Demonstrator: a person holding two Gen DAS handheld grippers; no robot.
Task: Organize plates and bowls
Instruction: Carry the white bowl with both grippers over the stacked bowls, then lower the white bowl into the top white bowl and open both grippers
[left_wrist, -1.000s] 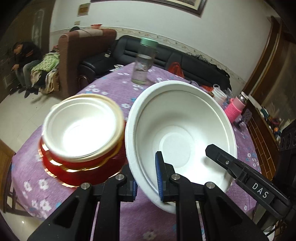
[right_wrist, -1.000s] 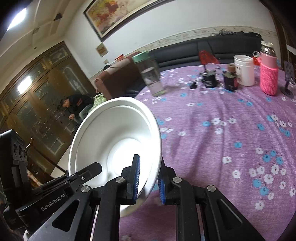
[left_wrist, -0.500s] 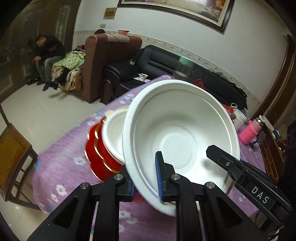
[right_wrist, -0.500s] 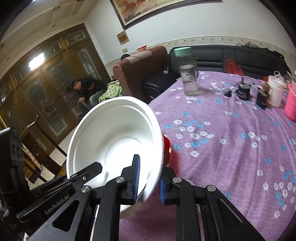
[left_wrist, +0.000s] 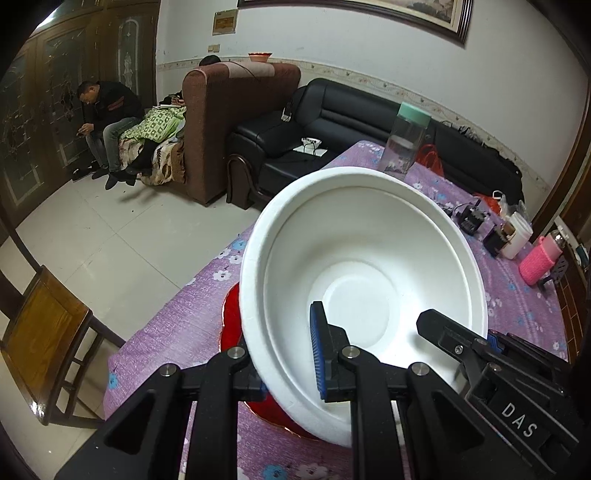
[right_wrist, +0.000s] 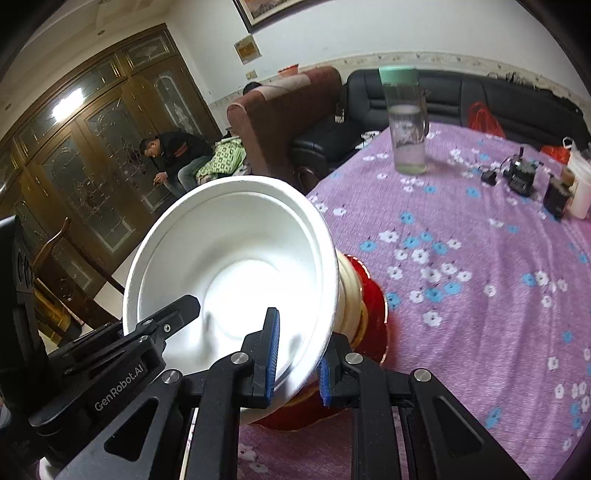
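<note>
Bowl, white and deep, is held tilted above the near-left edge of the worktop, which wears a purple cloth with blue and white flowers. Both grippers are clamped on its rim: the left gripper bites the near-left part of the rim, one blue pad inside the bowl and the other finger outside, while the right gripper pinches the rim on the opposite side in the same way. Directly beneath the bowl, and mostly hidden by it, sits a stack of red dishes with gold edges, a cream-coloured one nested among them; whether the white bowl touches the stack cannot be told. Farther back on the worktop stands a clear bottle with a green lid, and off to the right are small dark gadgets, a white cup and a pink knitted-sleeve flask. A wooden chair stands on the floor at left.
</note>
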